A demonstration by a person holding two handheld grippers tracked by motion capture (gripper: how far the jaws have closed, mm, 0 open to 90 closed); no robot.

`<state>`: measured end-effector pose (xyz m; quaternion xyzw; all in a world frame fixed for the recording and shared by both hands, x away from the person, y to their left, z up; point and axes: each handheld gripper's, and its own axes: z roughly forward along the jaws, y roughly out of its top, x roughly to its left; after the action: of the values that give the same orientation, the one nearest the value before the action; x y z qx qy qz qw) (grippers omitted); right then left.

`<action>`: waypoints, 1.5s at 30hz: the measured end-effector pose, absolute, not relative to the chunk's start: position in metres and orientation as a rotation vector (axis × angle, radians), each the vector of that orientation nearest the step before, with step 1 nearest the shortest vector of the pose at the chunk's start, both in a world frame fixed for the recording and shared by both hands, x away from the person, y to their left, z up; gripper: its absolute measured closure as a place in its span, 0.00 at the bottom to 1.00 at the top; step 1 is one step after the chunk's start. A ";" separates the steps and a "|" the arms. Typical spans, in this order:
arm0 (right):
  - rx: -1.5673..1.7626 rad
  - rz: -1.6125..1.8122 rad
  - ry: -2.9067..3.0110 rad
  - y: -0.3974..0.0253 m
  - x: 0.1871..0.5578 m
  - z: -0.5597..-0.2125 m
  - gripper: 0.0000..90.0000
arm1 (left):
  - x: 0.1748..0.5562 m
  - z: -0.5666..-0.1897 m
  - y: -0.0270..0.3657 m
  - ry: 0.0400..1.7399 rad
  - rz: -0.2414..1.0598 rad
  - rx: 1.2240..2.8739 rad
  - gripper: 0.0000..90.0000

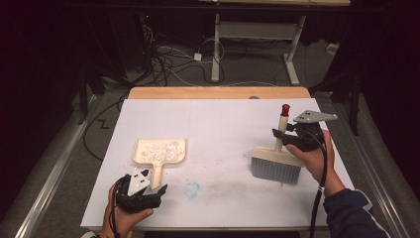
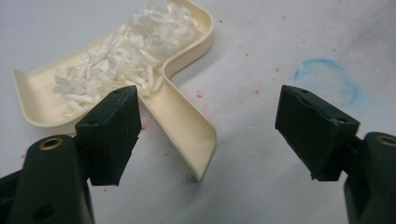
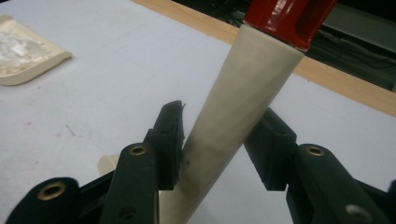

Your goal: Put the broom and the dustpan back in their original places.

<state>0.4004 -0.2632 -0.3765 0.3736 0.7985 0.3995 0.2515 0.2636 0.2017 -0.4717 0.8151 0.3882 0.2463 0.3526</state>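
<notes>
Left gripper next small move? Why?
Probably ease the left gripper forward and shut it on the dustpan handle. Its jaws stand open, with the handle lying loose on the table between them. The pan already holds the white shreds, and the right gripper is clamped on the brush handle, with the bristles on the table.

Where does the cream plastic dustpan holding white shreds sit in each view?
High view: cream plastic dustpan left of centre, its handle toward the left gripper.
Left gripper view: upper left, handle between the open jaws.
Right gripper view: a corner at the left edge.
Shared landmark: the white shreds.
</notes>
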 end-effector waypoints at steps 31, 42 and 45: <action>1.000 1.115 1.953 -0.252 0.419 -0.367 0.53 | 0.263 -0.473 0.189 0.864 0.622 2.134 0.22; 0.971 1.196 1.894 -0.259 0.393 -0.366 0.45 | 0.261 -0.475 0.185 0.826 0.675 2.183 0.23; 0.961 1.214 1.887 -0.259 0.388 -0.368 0.42 | 0.260 -0.475 0.184 0.827 0.675 2.177 0.23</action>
<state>0.3882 -0.2587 -0.3676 0.3697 0.7262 0.4670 0.3433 0.2603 0.1838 -0.4747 0.8409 0.3192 0.2608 0.3507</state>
